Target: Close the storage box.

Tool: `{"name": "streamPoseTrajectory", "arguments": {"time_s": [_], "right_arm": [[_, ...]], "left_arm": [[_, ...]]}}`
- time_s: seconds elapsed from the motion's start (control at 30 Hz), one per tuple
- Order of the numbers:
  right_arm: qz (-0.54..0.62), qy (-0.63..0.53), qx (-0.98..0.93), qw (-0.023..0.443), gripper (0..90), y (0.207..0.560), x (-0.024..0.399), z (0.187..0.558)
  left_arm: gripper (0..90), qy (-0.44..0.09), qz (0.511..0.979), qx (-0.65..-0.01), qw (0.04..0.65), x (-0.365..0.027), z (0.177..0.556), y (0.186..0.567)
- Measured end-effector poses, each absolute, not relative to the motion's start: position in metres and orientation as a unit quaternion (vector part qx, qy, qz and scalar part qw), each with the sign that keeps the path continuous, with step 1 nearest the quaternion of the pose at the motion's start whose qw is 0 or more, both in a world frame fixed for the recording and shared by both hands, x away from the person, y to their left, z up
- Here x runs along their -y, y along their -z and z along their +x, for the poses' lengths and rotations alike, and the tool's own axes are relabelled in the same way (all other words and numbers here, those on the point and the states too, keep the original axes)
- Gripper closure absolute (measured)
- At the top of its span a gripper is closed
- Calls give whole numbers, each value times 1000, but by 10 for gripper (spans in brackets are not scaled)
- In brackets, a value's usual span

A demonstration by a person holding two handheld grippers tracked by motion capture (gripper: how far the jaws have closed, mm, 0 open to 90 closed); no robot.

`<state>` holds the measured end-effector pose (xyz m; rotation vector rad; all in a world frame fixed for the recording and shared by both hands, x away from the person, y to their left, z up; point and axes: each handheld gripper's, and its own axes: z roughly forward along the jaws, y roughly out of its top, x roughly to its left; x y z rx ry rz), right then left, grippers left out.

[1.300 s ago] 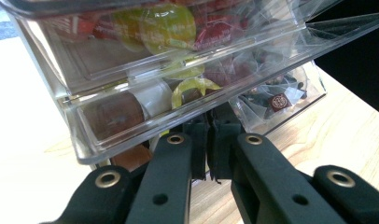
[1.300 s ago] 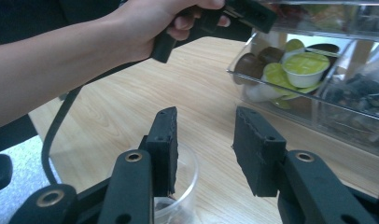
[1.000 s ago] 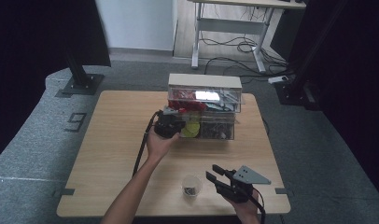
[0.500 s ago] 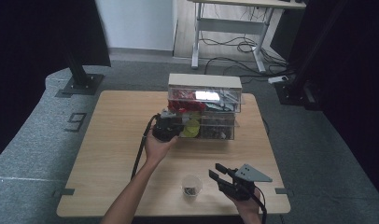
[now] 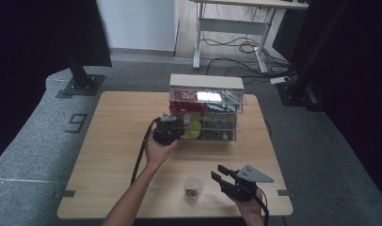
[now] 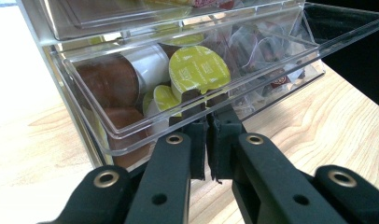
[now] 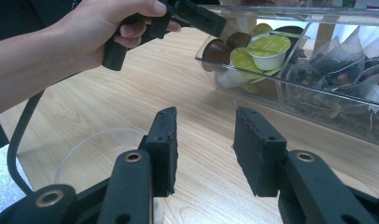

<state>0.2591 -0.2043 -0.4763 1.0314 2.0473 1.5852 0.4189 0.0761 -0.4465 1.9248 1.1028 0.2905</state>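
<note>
The left gripper (image 6: 207, 135) has its jaws pressed together on the front lip of the clear drawer (image 6: 215, 100), which stands pulled out from the clear organizer (image 5: 205, 96) at about 12 o'clock on the table (image 5: 109, 141). Inside the drawer lie coffee capsules (image 6: 199, 70), green and brown ones. Further right, at 5 o'clock, a small clear cup (image 5: 193, 187) stands near the table edge. Just beside it, the right gripper (image 5: 224, 175) hangs with jaws apart, holding nothing. For a good step, I think the pull should stay straight and level, so the drawer does not tip.
</note>
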Motion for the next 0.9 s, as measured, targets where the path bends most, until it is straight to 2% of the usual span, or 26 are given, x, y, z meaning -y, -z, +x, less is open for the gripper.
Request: {"name": "streamPoseTrajectory", "arguments": {"time_s": [0.9], "right_arm": [[371, -555, -725, 169, 593, 481, 206, 263]], "left_arm": [[861, -109, 776, -455, 423, -84, 415, 470]]}}
